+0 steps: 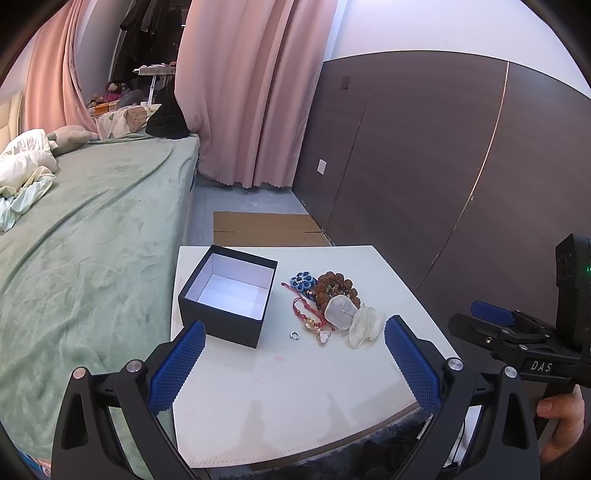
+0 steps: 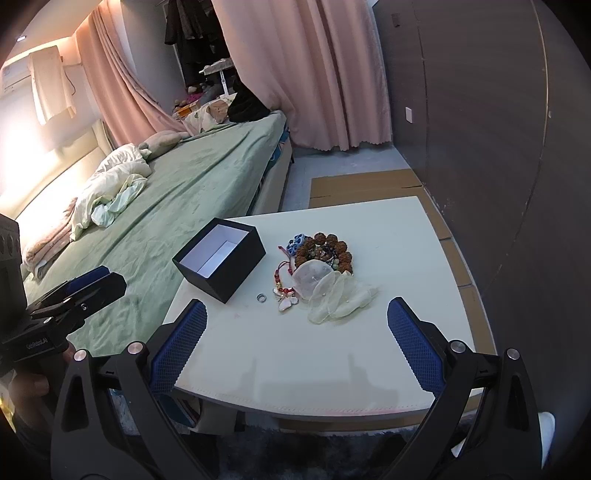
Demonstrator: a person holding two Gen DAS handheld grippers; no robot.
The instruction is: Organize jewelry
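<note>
Left gripper point(image 1: 293, 354) and right gripper point(image 2: 295, 339), jaws released and holding nothing, above the white counter point(image 1: 295, 387). Ahead of the left jaw: open black box point(image 1: 229, 291). Between the jaws, farther ahead: ring point(image 1: 294, 335), then the jewelry pile point(image 1: 332, 302) just beside the box.

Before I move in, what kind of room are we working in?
Most likely a bedroom. A bed with a green cover and rumpled bedding runs along the white table, pink curtains hang to the floor, and dark clothes hang behind them.
</note>
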